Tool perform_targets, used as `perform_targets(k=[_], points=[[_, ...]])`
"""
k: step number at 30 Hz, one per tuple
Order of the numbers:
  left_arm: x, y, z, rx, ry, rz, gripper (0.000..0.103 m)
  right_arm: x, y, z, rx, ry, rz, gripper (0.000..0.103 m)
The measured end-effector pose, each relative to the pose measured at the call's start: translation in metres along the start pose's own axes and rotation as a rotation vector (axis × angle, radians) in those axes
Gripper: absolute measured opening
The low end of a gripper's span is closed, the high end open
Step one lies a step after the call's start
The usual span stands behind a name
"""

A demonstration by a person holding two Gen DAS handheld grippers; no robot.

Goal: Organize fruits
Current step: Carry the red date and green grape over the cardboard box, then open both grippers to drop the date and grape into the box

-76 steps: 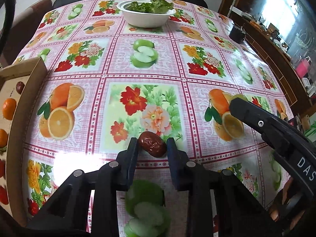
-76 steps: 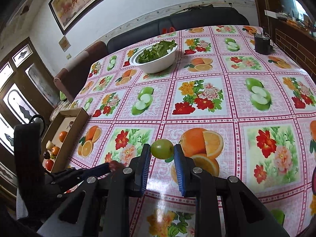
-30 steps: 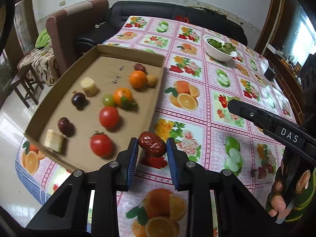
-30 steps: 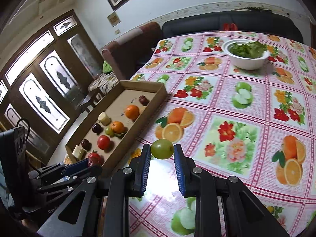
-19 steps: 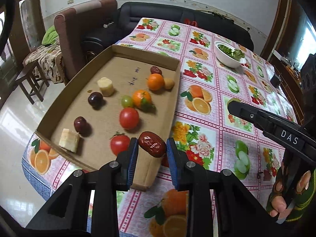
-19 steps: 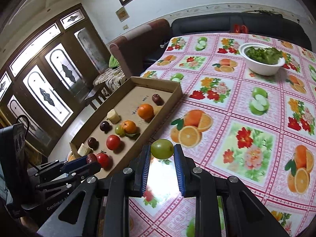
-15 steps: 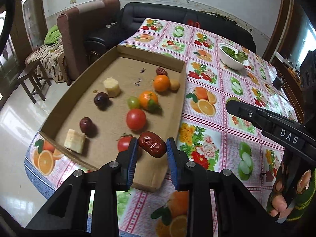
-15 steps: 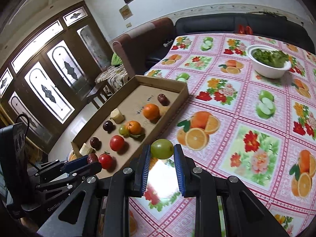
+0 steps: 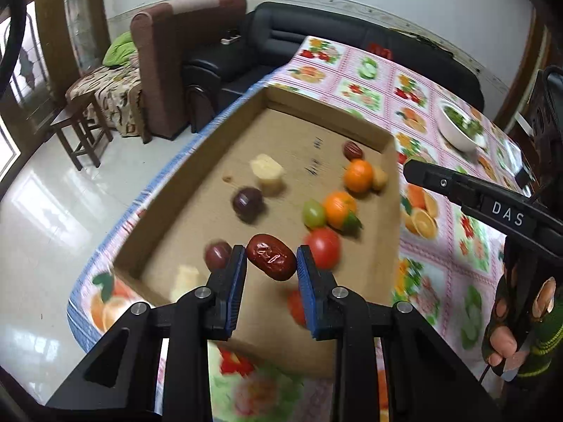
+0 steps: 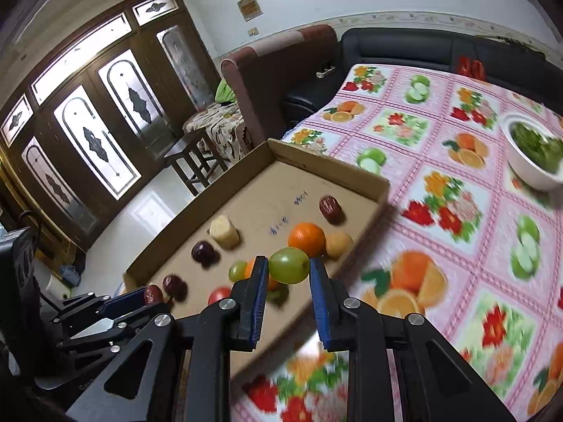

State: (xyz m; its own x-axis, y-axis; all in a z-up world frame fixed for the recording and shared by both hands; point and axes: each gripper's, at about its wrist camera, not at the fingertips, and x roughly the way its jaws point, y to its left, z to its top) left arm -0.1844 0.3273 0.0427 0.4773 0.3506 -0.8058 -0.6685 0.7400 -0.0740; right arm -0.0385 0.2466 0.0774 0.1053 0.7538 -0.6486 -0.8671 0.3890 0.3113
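The left gripper (image 9: 271, 263) is clamped on a red date (image 9: 270, 261), held in the air between its blue pads over the near end of the cardboard tray (image 9: 383, 140); a second ago the date hung over the tablecloth (image 9: 440, 246) just beside the tray's right wall. The right gripper (image 10: 288, 270) is clamped on a green fruit (image 10: 289, 265), now above the tray's near right wall, where a second ago it was over the cloth, well clear of the tray. Both grips are unchanged. In the tray, near to far, lie a tomato (image 9: 323, 248), a dark date (image 9: 217, 255), a green grape (image 9: 313, 213), an orange (image 9: 339, 209), a dark plum (image 9: 247, 204), a pale chunk (image 9: 266, 170), a second orange (image 9: 358, 175) and a far date (image 9: 353, 150), all placed as before. Beyond the tray, the white bowl of greens (image 10: 535, 154) stands on the cloth, now nearer the right edge of the right wrist view.
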Motion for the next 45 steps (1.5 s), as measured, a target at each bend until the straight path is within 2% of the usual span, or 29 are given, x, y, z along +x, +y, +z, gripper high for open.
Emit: perform_targets(k=[7, 16, 20, 26, 34, 37, 39, 42, 45], points=[[0.026, 0.012, 0.033, -0.036, 0.014, 0.016, 0.027, 0.042, 0.002, 0.033, -0.030, 0.027, -0.017, 0.024], [0.059, -0.003, 0.069, -0.028, 0.042, 0.020, 0.027, 0.083, -0.016, 0.060, -0.011, 0.064, -0.049, 0.024], [0.082, 0.005, 0.085, -0.073, 0.075, 0.068, 0.027, 0.101, -0.008, 0.064, -0.046, 0.092, -0.052, 0.024], [0.105, 0.014, 0.089, -0.098, 0.125, 0.114, 0.027, 0.122, 0.007, 0.057, -0.120, 0.139, -0.037, 0.024], [0.109, 0.010, 0.089, -0.077, 0.130, 0.144, 0.027, 0.132, 0.008, 0.045, -0.140, 0.171, -0.034, 0.027], [0.105, 0.008, 0.089, -0.073, 0.127, 0.141, 0.028, 0.128, 0.008, 0.045, -0.132, 0.165, -0.025, 0.035], [0.100, 0.007, 0.088, -0.072, 0.118, 0.145, 0.031, 0.123, 0.009, 0.045, -0.139, 0.151, -0.025, 0.042], [0.087, 0.006, 0.084, -0.065, 0.086, 0.154, 0.042, 0.116, 0.011, 0.043, -0.149, 0.128, -0.022, 0.044], [0.073, 0.005, 0.078, -0.063, 0.067, 0.132, 0.043, 0.106, 0.013, 0.040, -0.158, 0.113, -0.015, 0.043]])
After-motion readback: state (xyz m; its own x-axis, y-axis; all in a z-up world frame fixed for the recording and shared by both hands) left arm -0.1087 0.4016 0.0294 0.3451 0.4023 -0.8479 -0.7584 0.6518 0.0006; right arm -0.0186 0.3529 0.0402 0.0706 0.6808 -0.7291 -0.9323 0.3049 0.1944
